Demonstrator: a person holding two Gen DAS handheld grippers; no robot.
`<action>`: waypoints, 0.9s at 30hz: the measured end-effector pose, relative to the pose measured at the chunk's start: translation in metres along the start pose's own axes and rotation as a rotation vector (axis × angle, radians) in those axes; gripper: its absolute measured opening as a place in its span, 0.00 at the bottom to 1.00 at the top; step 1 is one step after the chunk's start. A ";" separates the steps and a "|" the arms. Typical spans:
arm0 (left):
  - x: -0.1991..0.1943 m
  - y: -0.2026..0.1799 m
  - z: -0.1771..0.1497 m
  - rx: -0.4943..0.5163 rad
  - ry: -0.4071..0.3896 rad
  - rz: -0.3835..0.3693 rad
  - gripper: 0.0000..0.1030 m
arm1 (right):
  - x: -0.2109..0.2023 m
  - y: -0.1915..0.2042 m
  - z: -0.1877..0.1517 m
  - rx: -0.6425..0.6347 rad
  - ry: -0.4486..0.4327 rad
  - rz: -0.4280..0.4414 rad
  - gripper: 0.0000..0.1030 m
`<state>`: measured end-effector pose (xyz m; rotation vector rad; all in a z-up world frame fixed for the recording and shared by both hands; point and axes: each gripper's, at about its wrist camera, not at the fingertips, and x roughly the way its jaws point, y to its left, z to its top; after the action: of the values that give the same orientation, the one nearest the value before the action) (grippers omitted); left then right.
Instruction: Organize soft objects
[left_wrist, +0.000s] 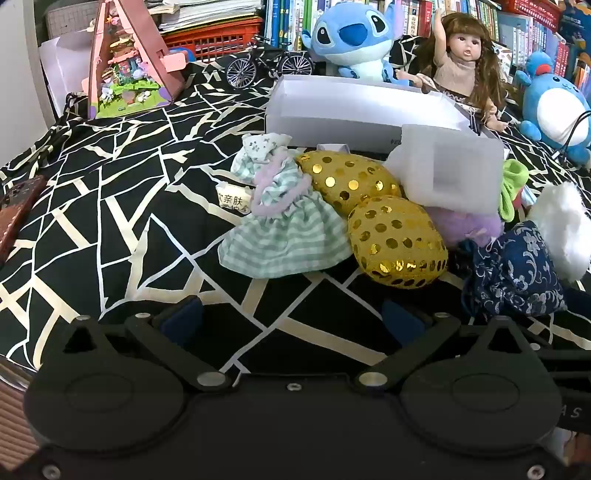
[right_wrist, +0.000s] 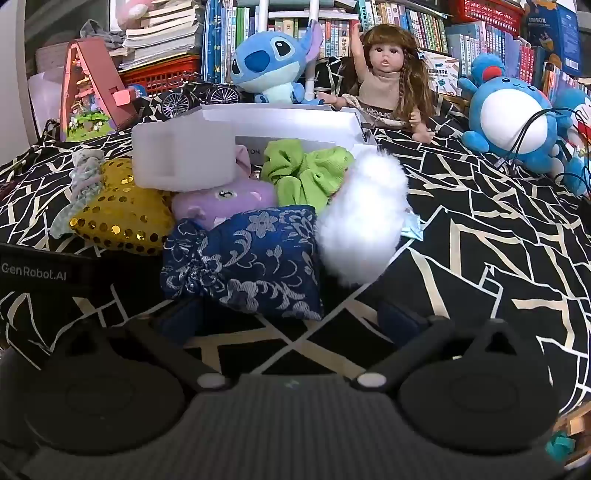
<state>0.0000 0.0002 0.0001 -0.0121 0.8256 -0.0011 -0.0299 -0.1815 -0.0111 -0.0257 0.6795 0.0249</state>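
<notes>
In the left wrist view the left hand-held gripper (left_wrist: 291, 323) hangs with its fingers wide apart and nothing between them, just near of a green-checked doll dress (left_wrist: 284, 229) and two gold sequined cushions (left_wrist: 397, 242) heaped in front of a white box (left_wrist: 354, 110) on a black bedspread with cream crackle lines (left_wrist: 110, 206). In the right wrist view the right hand-held gripper (right_wrist: 291, 326) is likewise spread and empty, its fingers just near of a navy floral pouch (right_wrist: 251, 266), with a white fluffy pompom (right_wrist: 364, 218) to its right, a lime scrunchie (right_wrist: 306, 173) and lilac plush (right_wrist: 221, 199) behind, and bookshelves (right_wrist: 406, 26) at the far wall
</notes>
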 end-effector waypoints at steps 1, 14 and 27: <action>0.000 0.000 0.000 0.001 0.000 0.002 1.00 | 0.000 0.000 0.000 0.001 -0.001 0.000 1.00; 0.000 0.000 0.000 0.004 0.000 0.001 1.00 | 0.000 0.000 0.000 0.000 0.005 -0.002 1.00; 0.000 0.000 0.000 0.002 0.000 0.004 1.00 | 0.000 0.001 0.000 0.002 0.007 -0.003 1.00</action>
<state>-0.0001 0.0001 0.0000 -0.0086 0.8255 0.0013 -0.0293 -0.1807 -0.0110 -0.0249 0.6864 0.0215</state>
